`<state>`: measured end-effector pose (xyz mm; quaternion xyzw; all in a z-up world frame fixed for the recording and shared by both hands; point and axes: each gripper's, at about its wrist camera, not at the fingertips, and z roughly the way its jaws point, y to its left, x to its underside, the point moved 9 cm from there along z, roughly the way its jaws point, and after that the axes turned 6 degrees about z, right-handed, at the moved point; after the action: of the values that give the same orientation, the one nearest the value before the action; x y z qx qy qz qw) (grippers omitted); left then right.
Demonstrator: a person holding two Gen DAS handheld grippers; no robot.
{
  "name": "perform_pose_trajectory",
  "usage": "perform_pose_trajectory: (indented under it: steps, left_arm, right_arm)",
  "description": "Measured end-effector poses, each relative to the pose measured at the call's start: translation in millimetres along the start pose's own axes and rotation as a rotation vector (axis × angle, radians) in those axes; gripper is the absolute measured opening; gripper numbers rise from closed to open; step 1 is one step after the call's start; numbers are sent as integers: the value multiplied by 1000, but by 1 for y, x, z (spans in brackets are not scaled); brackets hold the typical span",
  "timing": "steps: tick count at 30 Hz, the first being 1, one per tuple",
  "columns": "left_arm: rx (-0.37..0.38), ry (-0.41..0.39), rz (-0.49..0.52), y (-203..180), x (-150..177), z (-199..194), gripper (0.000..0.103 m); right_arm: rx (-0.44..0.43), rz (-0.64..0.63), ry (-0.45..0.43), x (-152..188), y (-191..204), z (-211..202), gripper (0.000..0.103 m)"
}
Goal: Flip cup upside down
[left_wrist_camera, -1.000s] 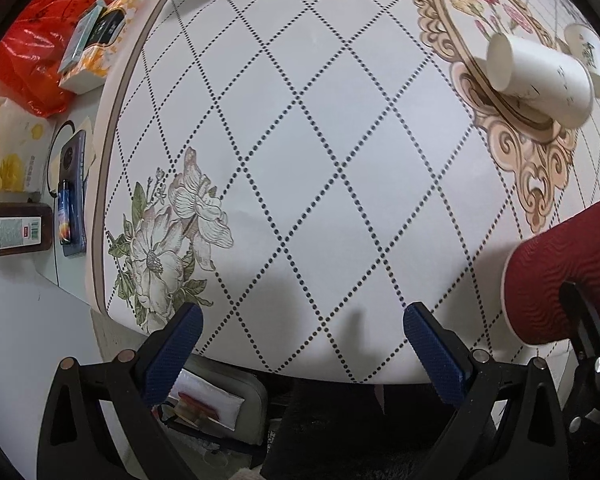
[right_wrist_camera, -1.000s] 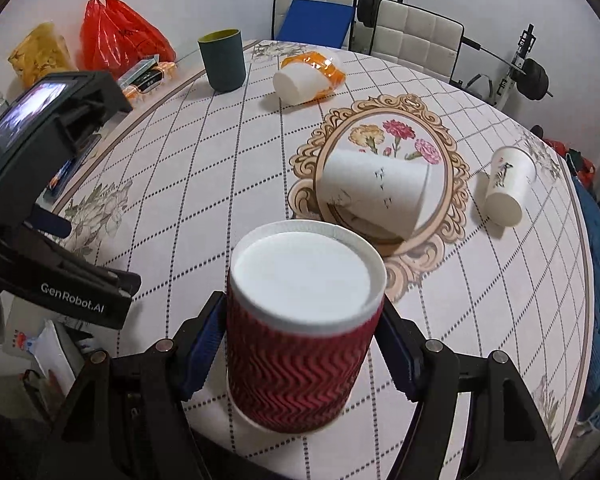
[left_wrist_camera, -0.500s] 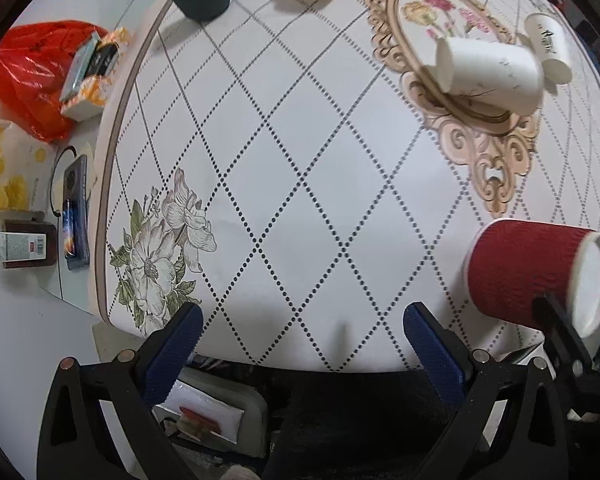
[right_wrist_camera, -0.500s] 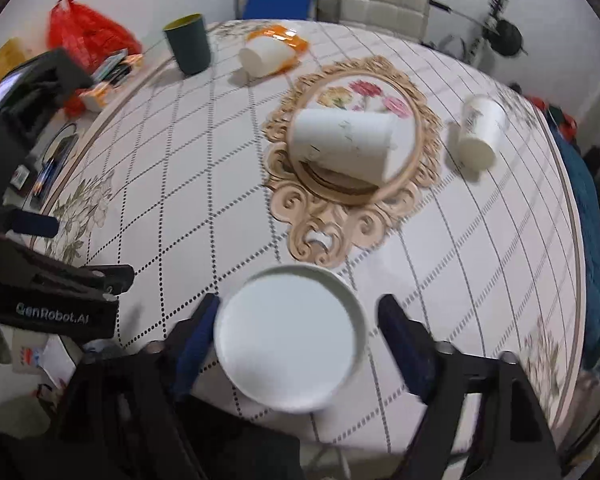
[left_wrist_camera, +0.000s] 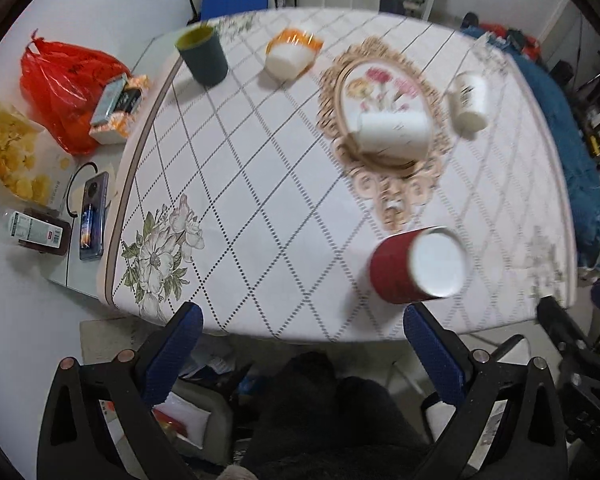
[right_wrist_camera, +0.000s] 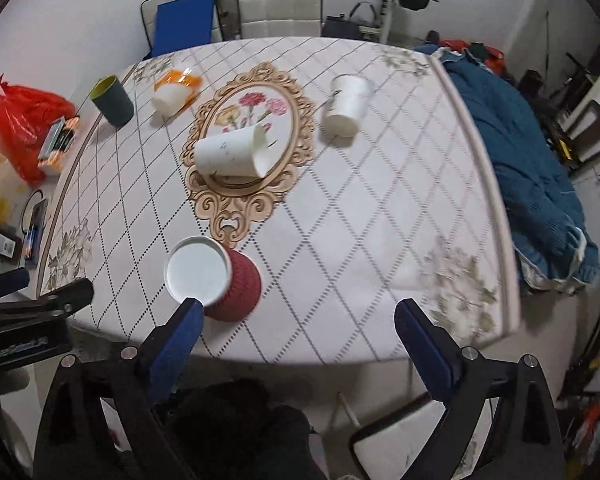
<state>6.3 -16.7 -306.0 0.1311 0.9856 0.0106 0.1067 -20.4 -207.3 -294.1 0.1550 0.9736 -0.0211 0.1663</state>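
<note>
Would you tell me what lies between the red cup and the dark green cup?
Only bare tablecloth lies between the red cup and the dark green cup, seen from the left wrist.

Cup point(left_wrist_camera: 416, 266) rim and flowers point(right_wrist_camera: 460, 284) motion-blurred

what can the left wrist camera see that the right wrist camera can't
Only the left wrist view shows the left gripper, open, and the clear bottle lying beside the table. Only the right wrist view shows the right gripper, open, and the whole blue blanket. Both show the red ribbed cup standing upside down near the table's front edge, the white cup lying on the floral medallion, the dark green cup and the red bag.
</note>
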Motion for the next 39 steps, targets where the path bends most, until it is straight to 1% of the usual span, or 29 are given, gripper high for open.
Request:
perform_pose_trajectory:
  steps: [8,16,22,26,29,32,37,39]
  left_arm:
    - [14,-89,15,-17,10,-67,103]
    - [7,-190,21,-20,24,-141,103]
    - [16,-239,8,-19,30,-183,103]
    - [10,-259,6,-20,32,-201,103]
    - [3,-262,3,-21,34,-209,103]
    - [-6,-260,3,-21,37,-215,103]
    - [2,-255,-5,-23,41,-221,103]
    - [-6,-254,-6,-24,42,-223,103]
  right_arm:
    - [-6,7,-51,5,-17,-68,98]
    - [-21,17,-123,10,-29,-151,98]
    - [-31,18,-188,11,-33,-207,98]
    - [-41,13,-209,14,-34,-235,98]
    - [-51,6,-217,15,-33,-250,98]
    - [-40,2,-240,13,-36,-267,98]
    - [-29,4,-245,12,-41,-283,98]
    - [-32,7,-242,12,-43,-286,98]
